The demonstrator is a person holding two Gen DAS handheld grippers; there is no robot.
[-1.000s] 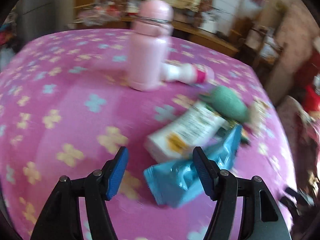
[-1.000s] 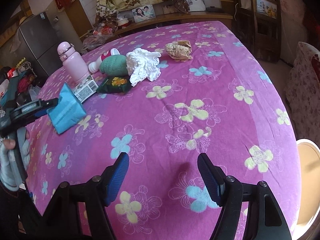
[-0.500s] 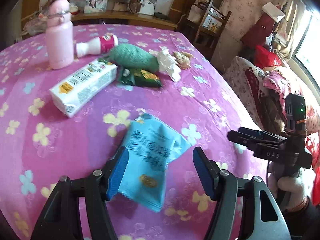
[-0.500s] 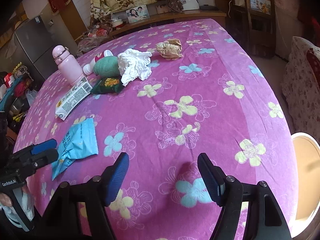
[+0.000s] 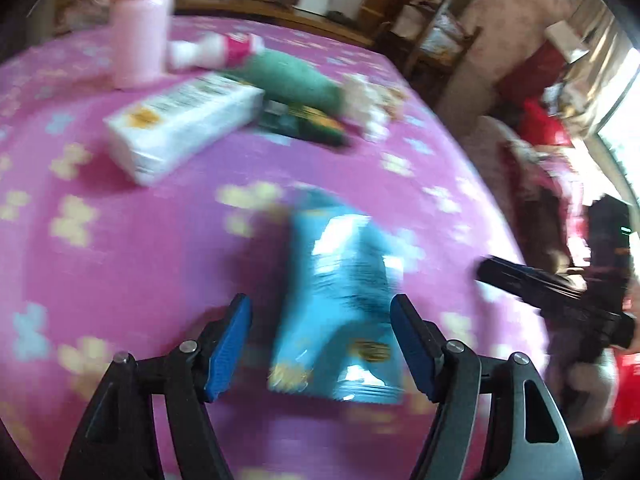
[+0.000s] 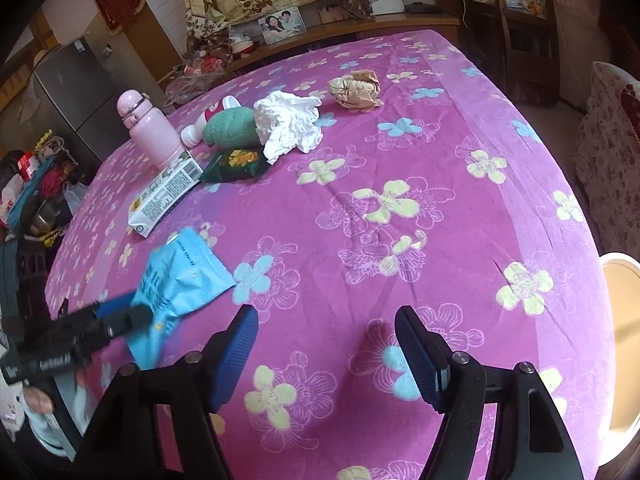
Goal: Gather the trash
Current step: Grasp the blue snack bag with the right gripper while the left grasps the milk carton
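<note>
A light blue snack wrapper (image 5: pixel 340 300) lies on the pink flowered tablecloth (image 5: pixel 132 248), between the fingers of my left gripper (image 5: pixel 320 304). Its jaws are opening and the blue pads stand clear of the wrapper on both sides. From the right wrist view the wrapper (image 6: pixel 180 280) is at the table's left side, with the left gripper (image 6: pixel 116 316) at its near end. My right gripper (image 6: pixel 326 316) hovers open over bare cloth, nothing between its fingers. It also shows as dark fingers (image 5: pixel 520 276) at the right of the blurred left wrist view.
Farther back lie a white carton (image 6: pixel 164 196), a dark green packet (image 6: pixel 236 164), a crumpled white tissue (image 6: pixel 288 124) and a brown paper ball (image 6: pixel 356 88). A pink bottle (image 6: pixel 148 132), a green cloth (image 6: pixel 232 132) and a small white bottle (image 6: pixel 208 120) stand beside them. A pale round container (image 6: pixel 620 344) sits off the table's right edge.
My left gripper carried the blue wrapper away from the carton to the near left of the table, laid it on the cloth, and its jaws have widened. The right gripper has stayed put.
</note>
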